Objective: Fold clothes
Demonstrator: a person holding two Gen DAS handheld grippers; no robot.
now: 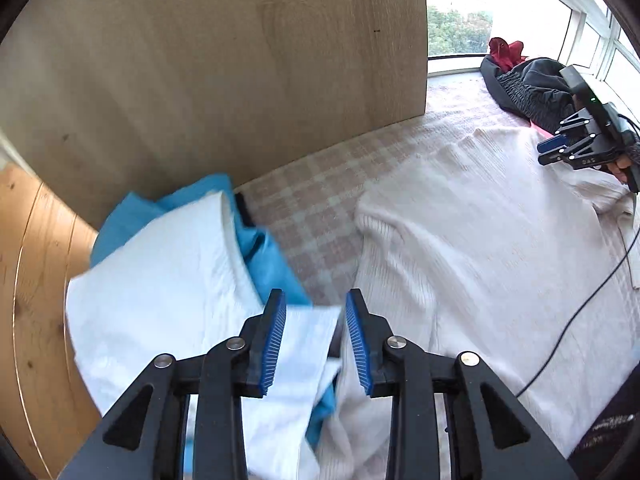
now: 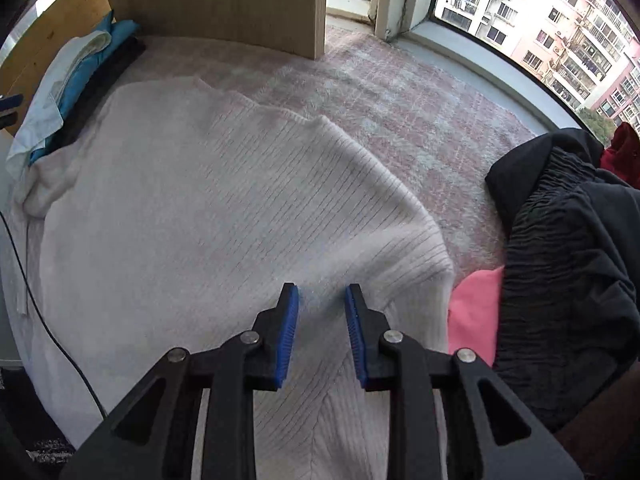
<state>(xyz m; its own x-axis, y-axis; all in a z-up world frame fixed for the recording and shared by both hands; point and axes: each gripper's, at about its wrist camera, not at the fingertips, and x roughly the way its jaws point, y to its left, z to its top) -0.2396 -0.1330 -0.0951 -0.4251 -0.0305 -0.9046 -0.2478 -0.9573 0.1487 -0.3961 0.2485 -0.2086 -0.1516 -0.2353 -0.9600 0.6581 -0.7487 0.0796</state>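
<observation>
Through the left wrist camera, my left gripper (image 1: 316,336) stood released, jaws apart, nothing between them. Under it at the lower centre of the frame lay a corner of the white folded cloth (image 1: 160,300), stacked on a blue garment (image 1: 264,256) at the lower left against the wooden panel (image 1: 200,60). The cream knit sweater (image 1: 460,248) spread over the checked blanket (image 1: 312,200) across the right half of the frame, its near edge just right of my jaws. I judged the main risk here to be closing on the stack's corner instead of the sweater and pulling the pile apart. The black cable (image 1: 580,300) crossing the sweater at the right could also snag in a fold. My right gripper (image 1: 554,152) showed at the upper right, over the sweater's far end; from this view I could not tell its state.

Through the right wrist camera, my right gripper (image 2: 322,332) was released too, empty, with the sweater (image 2: 200,200) directly beneath the fingertips at lower centre. The sweater's right edge ran close to the pink cloth (image 2: 476,308) and the dark garment pile (image 2: 568,280) at the right; I judged a loose pinch there might catch the pink cloth along with it.
</observation>
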